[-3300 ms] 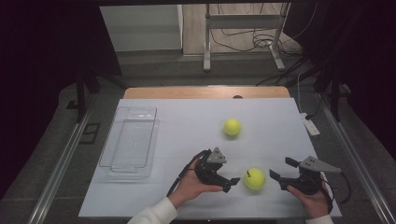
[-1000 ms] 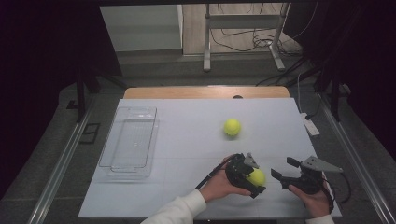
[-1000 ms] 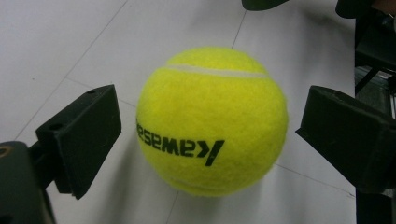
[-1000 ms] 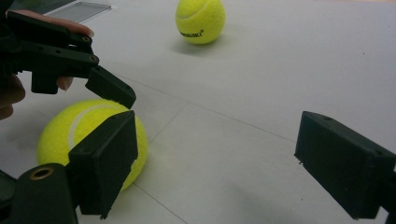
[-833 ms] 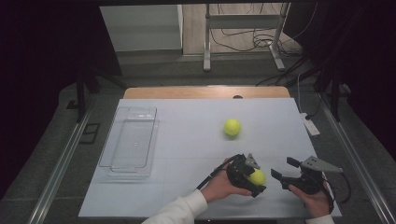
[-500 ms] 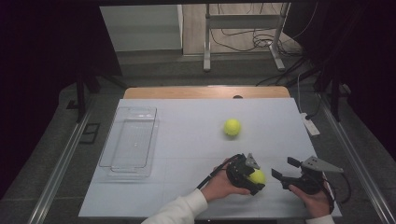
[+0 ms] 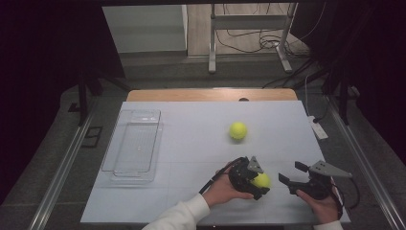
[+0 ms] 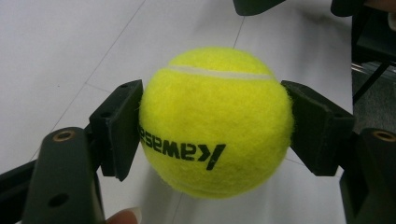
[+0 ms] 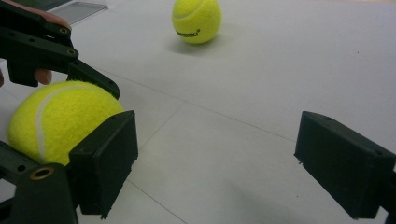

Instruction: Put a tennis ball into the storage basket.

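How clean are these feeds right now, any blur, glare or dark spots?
High view: table evenly lit, surroundings nearly black, clear tray faint. Left gripper view: held tennis ball sharp, its print legible, near gripper parts soft. Right gripper view: far ball slightly soft, with a soft shadow beneath.

Left gripper (image 7: pixel 256 184) around a tennis ball (image 7: pixel 262 180), right gripper (image 7: pixel 293 175) just beside, spread wide.
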Available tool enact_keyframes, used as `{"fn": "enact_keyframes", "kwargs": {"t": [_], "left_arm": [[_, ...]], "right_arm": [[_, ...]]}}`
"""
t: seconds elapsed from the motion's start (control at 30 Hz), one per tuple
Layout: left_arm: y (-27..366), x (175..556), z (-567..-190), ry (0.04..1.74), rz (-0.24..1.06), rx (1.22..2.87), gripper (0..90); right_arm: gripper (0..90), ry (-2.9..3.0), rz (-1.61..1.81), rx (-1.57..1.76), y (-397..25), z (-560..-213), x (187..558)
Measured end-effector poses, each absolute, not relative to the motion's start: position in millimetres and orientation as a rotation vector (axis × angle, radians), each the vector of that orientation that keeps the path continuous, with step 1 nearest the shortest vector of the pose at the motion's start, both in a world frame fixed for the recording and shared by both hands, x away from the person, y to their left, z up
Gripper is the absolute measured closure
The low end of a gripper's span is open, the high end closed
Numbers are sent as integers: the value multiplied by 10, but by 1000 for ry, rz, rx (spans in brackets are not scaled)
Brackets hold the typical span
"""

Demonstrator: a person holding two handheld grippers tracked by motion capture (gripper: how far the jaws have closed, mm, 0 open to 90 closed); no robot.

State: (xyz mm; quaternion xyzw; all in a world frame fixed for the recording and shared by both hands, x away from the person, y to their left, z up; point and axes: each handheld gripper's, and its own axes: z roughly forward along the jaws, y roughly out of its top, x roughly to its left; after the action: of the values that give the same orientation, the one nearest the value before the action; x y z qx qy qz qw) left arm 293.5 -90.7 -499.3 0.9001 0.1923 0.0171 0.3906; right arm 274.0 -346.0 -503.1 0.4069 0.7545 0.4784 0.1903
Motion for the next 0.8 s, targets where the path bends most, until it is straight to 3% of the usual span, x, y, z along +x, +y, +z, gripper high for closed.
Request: {"fn": "enact_keyframes", "kwargs": {"t": [0.8], "left_arm": [[-712,2880,-4895,496,68,2228,264]], "right_arm": [[137,2123,1339,1148,-3459,-5041,2738]]}}
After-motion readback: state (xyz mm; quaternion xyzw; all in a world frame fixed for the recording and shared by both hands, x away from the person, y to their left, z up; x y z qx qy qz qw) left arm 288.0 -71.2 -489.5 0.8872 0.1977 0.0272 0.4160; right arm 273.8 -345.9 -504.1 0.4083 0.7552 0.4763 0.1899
